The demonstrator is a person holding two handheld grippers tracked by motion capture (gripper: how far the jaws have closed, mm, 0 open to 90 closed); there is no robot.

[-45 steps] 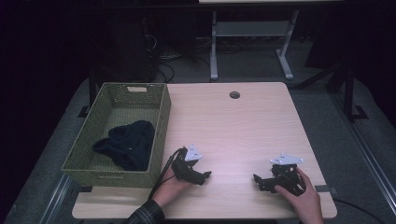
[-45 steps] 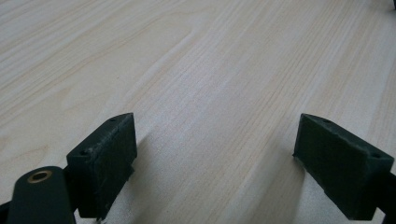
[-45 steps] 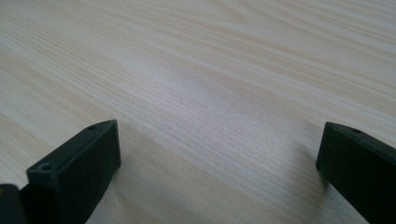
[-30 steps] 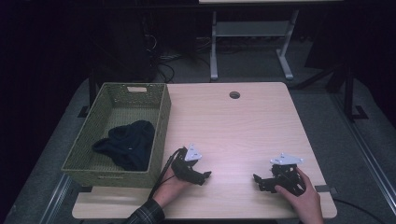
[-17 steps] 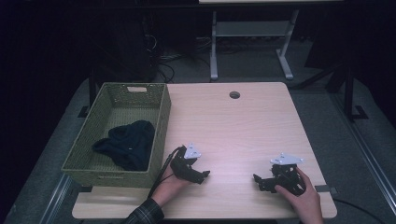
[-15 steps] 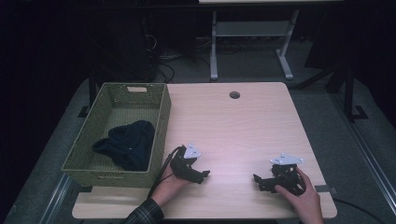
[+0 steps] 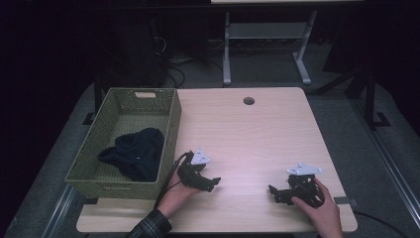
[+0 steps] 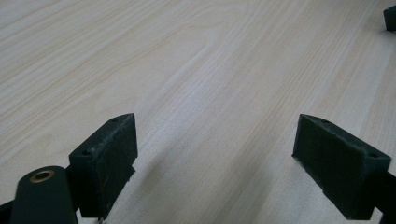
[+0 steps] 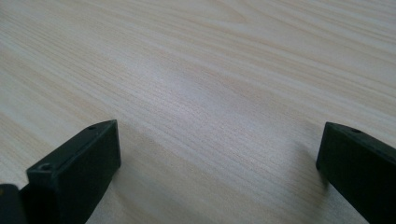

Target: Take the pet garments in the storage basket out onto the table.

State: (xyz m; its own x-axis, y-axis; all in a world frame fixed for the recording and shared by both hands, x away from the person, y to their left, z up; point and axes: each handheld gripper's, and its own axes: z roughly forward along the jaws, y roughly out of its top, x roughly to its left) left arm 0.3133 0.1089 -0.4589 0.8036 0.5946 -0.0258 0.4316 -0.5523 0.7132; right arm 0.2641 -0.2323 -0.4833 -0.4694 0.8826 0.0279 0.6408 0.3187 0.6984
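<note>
My left gripper [image 7: 212, 182] rests low on the light wooden table [image 7: 247, 134], just right of the basket's near corner, held by a hand. In the left gripper view its jaws stand wide apart over bare wood, left gripper [image 8: 219, 163] open with nothing between. My right gripper [image 7: 275, 194] sits near the table's front right, held by the other hand. Its own view has the right gripper [image 9: 219, 172] open too, jaws far apart above the tabletop. A dark cloth [image 7: 134, 152] lies bunched inside the green woven basket [image 7: 170, 130].
The basket stands along the table's left side. A round cable hole [image 7: 248, 100] is near the far edge. A grey stand frame [image 7: 262, 34] and cables lie on the floor behind the table. A dark part of the other gripper [image 8: 390, 17] shows at the top right corner.
</note>
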